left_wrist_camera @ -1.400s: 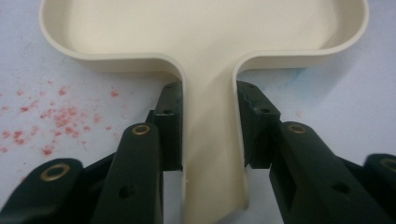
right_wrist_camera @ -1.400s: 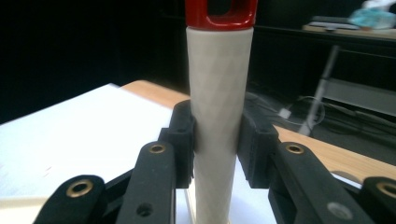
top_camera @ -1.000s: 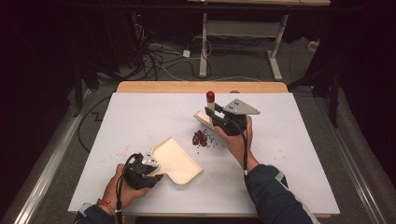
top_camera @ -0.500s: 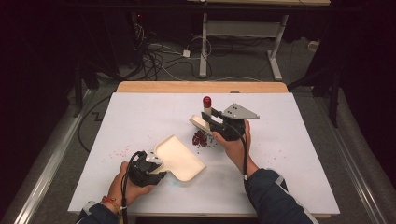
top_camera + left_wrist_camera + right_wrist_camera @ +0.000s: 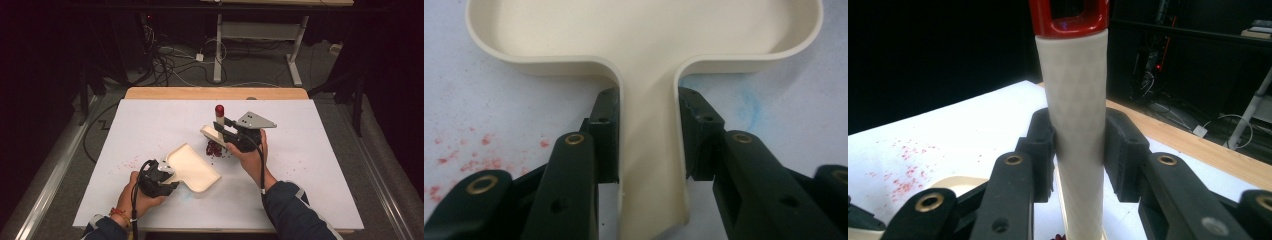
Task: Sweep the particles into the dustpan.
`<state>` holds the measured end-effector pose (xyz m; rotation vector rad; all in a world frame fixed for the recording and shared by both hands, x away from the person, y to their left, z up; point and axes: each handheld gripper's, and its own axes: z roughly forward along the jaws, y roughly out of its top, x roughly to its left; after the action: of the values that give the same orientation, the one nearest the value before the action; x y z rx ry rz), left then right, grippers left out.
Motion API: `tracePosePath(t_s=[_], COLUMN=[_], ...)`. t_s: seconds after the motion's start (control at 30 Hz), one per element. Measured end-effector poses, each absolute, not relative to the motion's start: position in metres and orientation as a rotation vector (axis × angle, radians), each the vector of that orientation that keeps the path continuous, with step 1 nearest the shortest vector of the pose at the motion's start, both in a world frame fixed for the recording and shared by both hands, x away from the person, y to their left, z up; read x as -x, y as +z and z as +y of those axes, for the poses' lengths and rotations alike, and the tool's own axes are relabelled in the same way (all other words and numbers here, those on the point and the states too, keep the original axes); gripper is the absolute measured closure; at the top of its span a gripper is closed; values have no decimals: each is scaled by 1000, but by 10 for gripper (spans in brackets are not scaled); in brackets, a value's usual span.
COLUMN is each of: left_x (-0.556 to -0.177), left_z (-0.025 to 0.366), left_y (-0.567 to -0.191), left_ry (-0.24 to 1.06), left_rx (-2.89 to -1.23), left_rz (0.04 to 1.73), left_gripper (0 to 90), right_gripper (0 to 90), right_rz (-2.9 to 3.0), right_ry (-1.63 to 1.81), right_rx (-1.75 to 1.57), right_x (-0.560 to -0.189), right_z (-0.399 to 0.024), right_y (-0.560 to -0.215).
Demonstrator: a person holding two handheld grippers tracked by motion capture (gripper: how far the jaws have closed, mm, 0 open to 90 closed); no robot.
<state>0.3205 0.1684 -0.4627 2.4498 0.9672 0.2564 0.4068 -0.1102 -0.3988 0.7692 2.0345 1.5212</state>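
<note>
We see a white table (image 5: 150, 125), our left gripper (image 5: 159, 176) clamped on the handle of a cream dustpan (image 5: 192, 167) lying flat near the front, our right gripper (image 5: 231, 135) gripping a brush (image 5: 218, 124) upright, just beside red crumbs (image 5: 214, 148) mid-table

Table: my white-covered work table (image 5: 150, 130), light wooden strip (image 5: 215, 93) at its far edge
Floor: grey floor (image 5: 260, 65), tangled black cables (image 5: 167, 60)
Beyond: white metal-legged desk frame (image 5: 295, 50)
Light: dark room around me
</note>
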Motion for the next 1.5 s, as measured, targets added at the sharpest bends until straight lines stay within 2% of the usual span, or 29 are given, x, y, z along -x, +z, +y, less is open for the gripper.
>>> tracePosePath(t_s=[0.53,1.5], left_x=[-331,-338], left_z=[168,160], left_y=[-461,-462], left_ry=[257,227], left_rx=[-2495,-2516], left_rz=[981,998], left_gripper=[639,638], right_gripper=[681,687], right_rz=[2038,2055], right_ry=[1549,1572], right_rx=[-780,-797], right_x=[-401,-365], right_z=[-103,-71], right_y=[-399,-396])
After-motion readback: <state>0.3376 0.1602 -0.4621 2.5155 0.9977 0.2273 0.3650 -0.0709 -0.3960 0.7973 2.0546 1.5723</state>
